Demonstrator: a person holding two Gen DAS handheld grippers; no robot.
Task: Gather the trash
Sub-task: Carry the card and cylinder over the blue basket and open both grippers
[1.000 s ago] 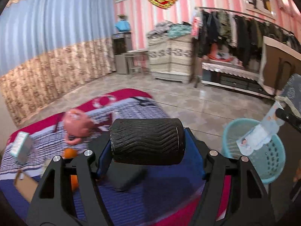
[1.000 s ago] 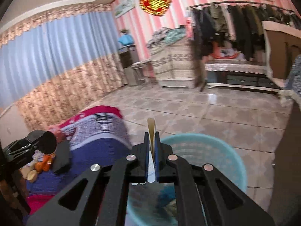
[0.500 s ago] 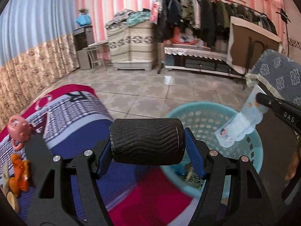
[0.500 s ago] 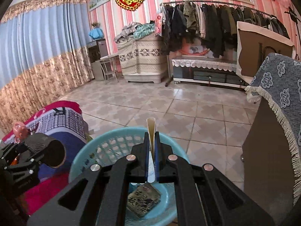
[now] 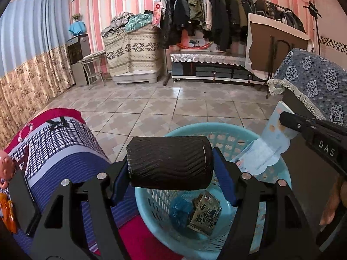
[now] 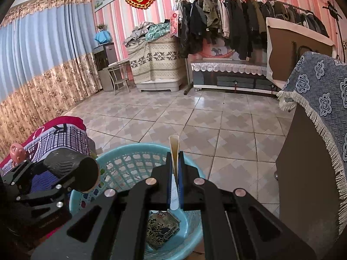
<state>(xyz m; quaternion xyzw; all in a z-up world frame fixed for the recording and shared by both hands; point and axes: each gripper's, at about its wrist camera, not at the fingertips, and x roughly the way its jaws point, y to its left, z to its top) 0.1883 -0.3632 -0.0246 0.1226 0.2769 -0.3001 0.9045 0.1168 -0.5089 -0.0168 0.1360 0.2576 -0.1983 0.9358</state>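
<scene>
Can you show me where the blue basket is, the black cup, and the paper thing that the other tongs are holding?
blue basket [image 5: 279, 169], left wrist view, on its far right rim.
black cup [image 5: 169, 162], left wrist view, middle of its ribbed side.
paper wrapper [image 5: 266, 153], left wrist view, on its pale printed face.

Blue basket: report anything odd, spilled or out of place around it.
Nothing is spilled. The blue basket stands upright with a printed packet and a blue crumpled scrap inside. The black roll and the pale blue wrapper are held above it, not yet dropped.
</scene>
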